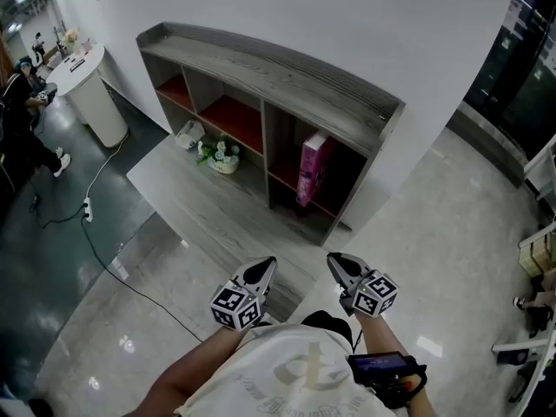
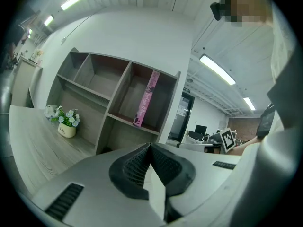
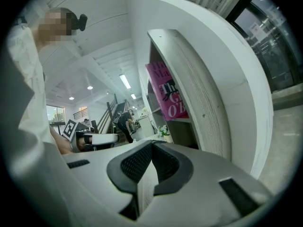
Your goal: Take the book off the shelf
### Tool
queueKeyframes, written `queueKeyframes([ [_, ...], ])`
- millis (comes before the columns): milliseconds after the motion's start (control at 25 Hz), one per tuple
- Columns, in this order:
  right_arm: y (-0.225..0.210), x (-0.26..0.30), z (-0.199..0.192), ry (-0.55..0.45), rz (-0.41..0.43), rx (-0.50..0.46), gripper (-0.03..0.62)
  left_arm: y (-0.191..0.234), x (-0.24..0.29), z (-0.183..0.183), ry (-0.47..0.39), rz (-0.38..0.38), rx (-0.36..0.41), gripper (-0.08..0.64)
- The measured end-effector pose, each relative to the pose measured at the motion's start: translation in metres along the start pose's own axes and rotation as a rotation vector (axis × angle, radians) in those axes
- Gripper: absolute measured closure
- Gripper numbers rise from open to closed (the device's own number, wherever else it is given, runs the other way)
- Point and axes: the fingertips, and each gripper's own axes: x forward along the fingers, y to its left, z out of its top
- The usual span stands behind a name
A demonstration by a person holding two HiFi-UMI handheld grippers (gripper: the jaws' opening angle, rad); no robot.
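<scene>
A tall pink book (image 1: pixel 313 168) stands upright in the upper right compartment of the grey wooden shelf unit (image 1: pixel 278 76) on the long table (image 1: pixel 200 202). In the left gripper view the pink book (image 2: pixel 147 98) leans a little in that compartment. In the right gripper view the pink book (image 3: pixel 168 91) shows close by, past the shelf's side panel. My left gripper (image 1: pixel 261 272) and right gripper (image 1: pixel 340 268) are held side by side in front of the table, well short of the shelf. Both are shut with nothing between the jaws, as the left gripper (image 2: pixel 150 145) and right gripper (image 3: pixel 151 143) show in their own views.
A small pot of flowers (image 1: pixel 221 156) and a white object (image 1: pixel 188 134) sit on the table left of the shelf's lower bay. A round white counter (image 1: pixel 87 85) and a person (image 1: pixel 22 102) are far left. A cable (image 1: pixel 95 233) runs across the floor.
</scene>
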Motion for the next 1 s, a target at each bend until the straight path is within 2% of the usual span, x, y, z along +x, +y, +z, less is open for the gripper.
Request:
queueKeyframes([
  [240,0.004,0.008,-0.001,0.005,0.016,-0.01,0.588,-0.007,0.004,0.021,-0.041,-0.024,0.019,0.558],
  [400,0.003,0.013,-0.001,0.006,0.033,-0.016,0.588,-0.003,0.011,0.029,-0.057,-0.013,0.025,0.558],
  [840,-0.015,0.012,0.009,-0.018,0.044,-0.007,0.588,-0.001,0.043,0.048,-0.042,0.029,0.1,0.557],
  [880,-0.016,0.013,0.008,-0.016,0.045,-0.004,0.588,0.0,0.046,0.051,-0.045,0.035,0.104,0.55],
  [920,-0.017,0.013,0.007,-0.014,0.047,-0.001,0.588,0.002,0.049,0.054,-0.047,0.042,0.106,0.509],
  [1000,-0.017,0.014,0.004,-0.007,0.053,0.003,0.588,0.005,0.053,0.059,-0.048,0.056,0.112,0.505],
])
